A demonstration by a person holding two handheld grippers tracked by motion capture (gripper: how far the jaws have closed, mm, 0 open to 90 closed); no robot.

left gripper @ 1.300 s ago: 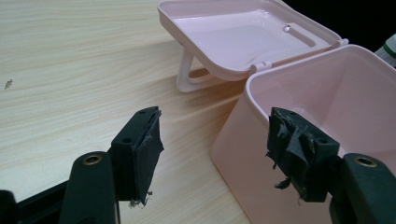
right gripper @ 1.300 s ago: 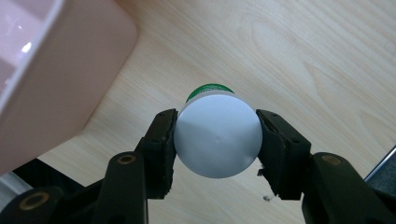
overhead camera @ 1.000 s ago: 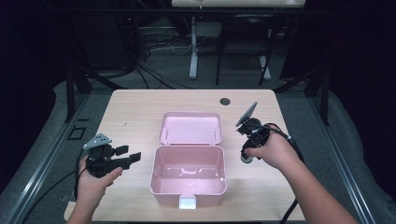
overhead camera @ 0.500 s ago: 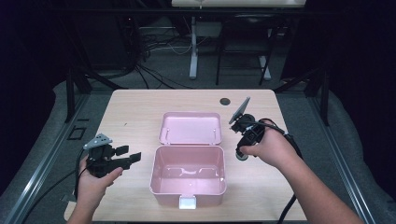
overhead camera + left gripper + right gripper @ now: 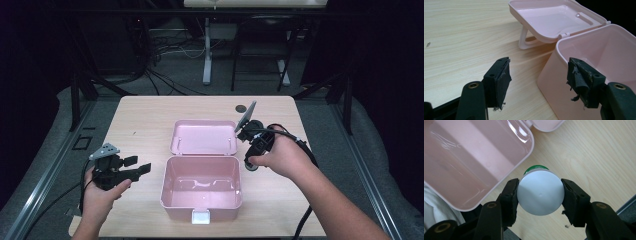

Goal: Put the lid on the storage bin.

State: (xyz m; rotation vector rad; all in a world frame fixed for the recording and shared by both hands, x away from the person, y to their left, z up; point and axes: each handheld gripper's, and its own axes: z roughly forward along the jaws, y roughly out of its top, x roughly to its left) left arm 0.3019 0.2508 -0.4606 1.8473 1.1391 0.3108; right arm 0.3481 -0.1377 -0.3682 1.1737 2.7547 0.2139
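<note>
Left gripper [image 5: 131,169]: held in the person's left hand at the left of the table [image 5: 150,115], jaws spread wide with nothing between them — just beside the left wall of the box.
Left gripper view: two worn black pads [image 5: 502,80] parted, with the box's rounded corner between and beyond them.
Box [image 5: 201,207]: pink plastic, open, standing near the middle of the table; nothing inside it.
Lid [image 5: 204,137]: pink, hinged at the far edge of the box, laid back flat, inner side up.
Right gripper [image 5: 540,195]: clamped on a bottle, one pad pressed to each side of the cap.
Bottle [image 5: 540,195]: round white cap facing the camera, green body below — held over the tabletop just past the box's right rim.
Right hand [image 5: 280,157]: beside the box's far right corner.
</note>
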